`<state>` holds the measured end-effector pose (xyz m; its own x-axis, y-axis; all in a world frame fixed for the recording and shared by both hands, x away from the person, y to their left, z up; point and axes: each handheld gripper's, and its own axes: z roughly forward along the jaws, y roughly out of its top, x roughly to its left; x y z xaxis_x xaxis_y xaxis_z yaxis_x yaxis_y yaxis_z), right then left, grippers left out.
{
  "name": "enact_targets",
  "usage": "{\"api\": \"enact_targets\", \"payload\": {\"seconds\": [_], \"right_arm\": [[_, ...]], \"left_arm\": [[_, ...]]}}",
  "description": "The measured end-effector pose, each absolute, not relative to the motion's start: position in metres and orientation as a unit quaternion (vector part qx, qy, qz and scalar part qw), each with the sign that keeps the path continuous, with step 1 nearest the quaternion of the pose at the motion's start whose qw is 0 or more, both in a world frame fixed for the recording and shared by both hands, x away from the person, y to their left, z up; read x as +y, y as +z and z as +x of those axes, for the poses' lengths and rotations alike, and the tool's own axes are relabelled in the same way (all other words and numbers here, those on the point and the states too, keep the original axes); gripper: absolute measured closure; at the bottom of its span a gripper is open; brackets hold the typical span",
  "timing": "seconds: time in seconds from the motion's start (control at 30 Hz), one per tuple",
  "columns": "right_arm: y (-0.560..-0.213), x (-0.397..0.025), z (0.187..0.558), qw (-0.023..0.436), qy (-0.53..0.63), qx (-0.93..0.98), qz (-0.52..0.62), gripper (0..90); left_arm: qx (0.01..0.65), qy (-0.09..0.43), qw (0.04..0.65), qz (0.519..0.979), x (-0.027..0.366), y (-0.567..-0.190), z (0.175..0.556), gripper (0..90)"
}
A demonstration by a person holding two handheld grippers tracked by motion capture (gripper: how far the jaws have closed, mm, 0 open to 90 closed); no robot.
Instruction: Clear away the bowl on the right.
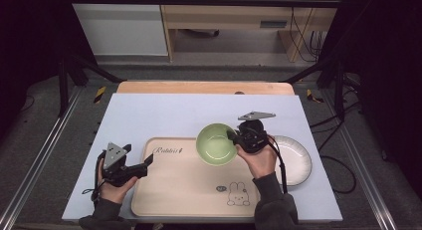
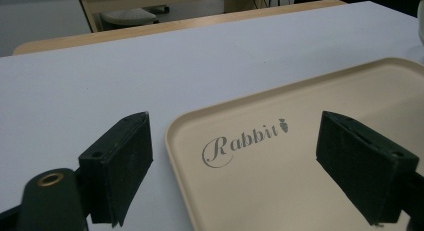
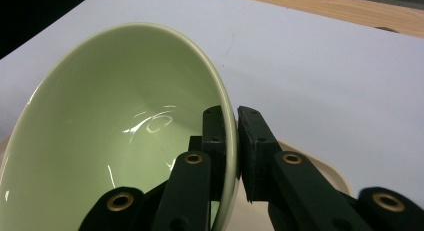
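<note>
Glossy pale-green ceramic bowl point(image 1: 216, 144): pinched at rim by right gripper point(image 1: 234, 137), over beige rabbit-print tray's point(image 1: 184, 190) far-right corner, seemingly not yet set down; left gripper point(image 1: 148, 161) wide, empty.

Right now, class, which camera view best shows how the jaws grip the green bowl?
The right gripper view: the right gripper has one jaw inside and one outside the green bowl rim. The high view shows the bowl whole over the tray, the grip hidden.

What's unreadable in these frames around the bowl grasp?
- Green bowl underside: hidden by its own wall, high view; whether it touches the tray is unclear.
- Bowl's lower part: cut off by the bottom edge, right gripper view.
- White plate: partly covered by the right gripper and hand.
</note>
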<state>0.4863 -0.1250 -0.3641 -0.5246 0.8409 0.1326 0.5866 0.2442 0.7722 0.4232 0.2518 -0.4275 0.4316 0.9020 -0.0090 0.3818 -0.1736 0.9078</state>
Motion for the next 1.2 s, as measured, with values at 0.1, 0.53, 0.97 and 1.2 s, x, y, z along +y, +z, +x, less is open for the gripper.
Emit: {"api": "enact_targets", "payload": {"seconds": [0.1,0.53,0.97,1.2], "right_arm": [[-0.367,-0.12,0.487,0.153,0.403,0.776,0.46,82.5],[-0.382,-0.101,0.494,0.138,0.388,0.79,0.454,82.5],[-0.394,-0.088,0.499,0.128,0.381,0.795,0.454,82.5],[-0.4,-0.083,0.503,0.123,0.375,0.799,0.454,82.4]], "left_arm": [[0.45,0.285,0.458,0.711,0.252,-0.427,0.423,14.5],[0.449,0.285,0.46,0.712,0.252,-0.427,0.423,14.5],[0.448,0.284,0.459,0.713,0.252,-0.427,0.423,14.5],[0.447,0.283,0.458,0.714,0.251,-0.427,0.423,14.5]]}}
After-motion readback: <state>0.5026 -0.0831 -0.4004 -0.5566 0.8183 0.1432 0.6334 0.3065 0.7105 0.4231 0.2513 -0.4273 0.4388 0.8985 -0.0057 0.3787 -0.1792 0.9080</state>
